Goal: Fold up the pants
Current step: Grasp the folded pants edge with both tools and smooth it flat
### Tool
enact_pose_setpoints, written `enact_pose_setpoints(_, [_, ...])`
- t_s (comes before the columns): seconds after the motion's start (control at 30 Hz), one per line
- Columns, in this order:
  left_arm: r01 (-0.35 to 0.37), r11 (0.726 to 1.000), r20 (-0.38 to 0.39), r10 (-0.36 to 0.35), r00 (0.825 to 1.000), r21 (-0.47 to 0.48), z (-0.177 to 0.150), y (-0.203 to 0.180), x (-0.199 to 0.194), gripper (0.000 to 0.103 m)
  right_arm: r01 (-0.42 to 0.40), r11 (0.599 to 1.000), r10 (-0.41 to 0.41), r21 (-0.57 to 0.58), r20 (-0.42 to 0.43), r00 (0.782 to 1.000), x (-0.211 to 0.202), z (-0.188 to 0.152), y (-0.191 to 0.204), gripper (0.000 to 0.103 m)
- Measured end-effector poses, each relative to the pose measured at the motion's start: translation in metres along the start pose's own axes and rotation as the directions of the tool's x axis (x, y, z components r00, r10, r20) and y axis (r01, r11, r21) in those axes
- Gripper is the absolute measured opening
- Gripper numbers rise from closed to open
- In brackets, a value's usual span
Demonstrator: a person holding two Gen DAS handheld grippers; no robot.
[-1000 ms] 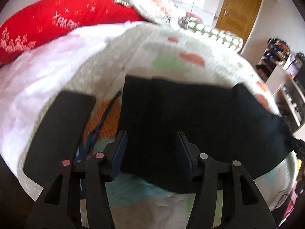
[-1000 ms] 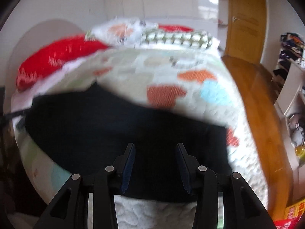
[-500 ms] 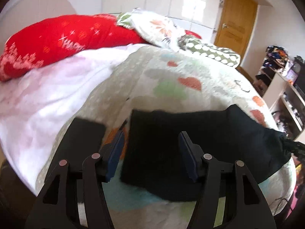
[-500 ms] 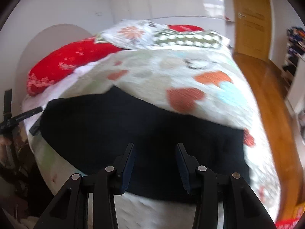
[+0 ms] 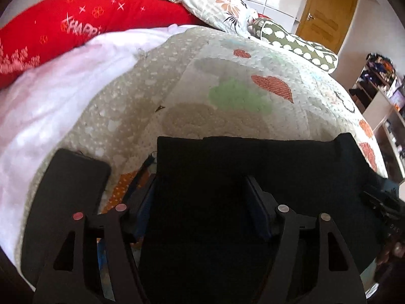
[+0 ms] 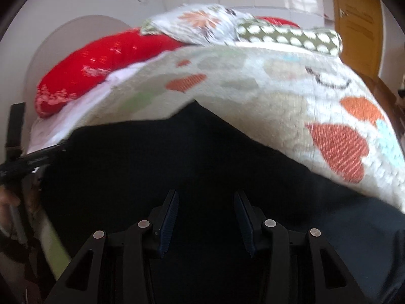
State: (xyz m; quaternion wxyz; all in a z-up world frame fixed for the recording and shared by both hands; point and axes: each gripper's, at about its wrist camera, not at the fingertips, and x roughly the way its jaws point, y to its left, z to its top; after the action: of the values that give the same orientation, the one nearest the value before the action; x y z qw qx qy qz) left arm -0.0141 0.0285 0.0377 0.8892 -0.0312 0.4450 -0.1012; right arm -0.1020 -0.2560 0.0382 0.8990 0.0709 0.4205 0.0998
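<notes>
1. At the far left in the left wrist view a flat black object (image 5: pixel 65 202) lies on the quilt (image 5: pixel 227 116), just beside the pants and apart from them; what it is I cannot tell.
2. The black pants (image 5: pixel 253 167) lie flat on the near part of the quilt, with a straight far edge and a square left corner. They seem already folded into a long band that runs to the right.
3. The left gripper (image 5: pixel 200 212) hangs over the left end of this band. Its jaws have just been opening and now stand wide, the cloth under and between them but not pinched.
4. In the right wrist view the right gripper (image 6: pixel 206 220) is over the middle to right part of the pants (image 6: pixel 177 157). Its jaws stand moderately apart and I see no fabric caught between the pads. This picture is blurred.
5. At the left edge of that view a dark bar (image 6: pixel 27 162) reaches to the corner of the pants; it is probably the other gripper.
6. My judgement: one fold is finished and the hands are placing themselves for the next one.
7. The next move asks both grippers to come down on an edge, close on all layers together, and carry it over evenly so the band does not twist.
</notes>
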Motion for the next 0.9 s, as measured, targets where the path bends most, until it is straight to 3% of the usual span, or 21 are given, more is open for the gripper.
enact_pose_setpoints(0.27, [-0.058,0.997,0.042,0.056,0.998,0.048,-0.007,-0.02,-0.035,0.068,0.005,1.0,-0.005,0.0,0.022,1.0,-0.039,-0.008,-0.003,0.044])
enact_pose_setpoints(0.53, [0.004,0.996,0.095,-0.012,0.995,0.086,-0.02,-0.053,-0.074,0.068,0.06,0.998,-0.061,0.019,0.04,0.997,-0.085,-0.04,-0.024,0.044])
enact_pose_setpoints(0.77, [0.012,0.993,0.068,-0.02,0.998,0.119,-0.042,-0.081,-0.059,0.068,0.163,0.986,-0.163,0.042,0.005,0.987,-0.093,-0.071,-0.055,0.044])
enact_pose_setpoints(0.9, [-0.023,0.988,0.061,0.014,0.998,0.15,-0.052,-0.09,-0.041,0.072,0.135,0.987,-0.137,0.088,0.023,0.99,-0.098,-0.087,-0.075,0.044])
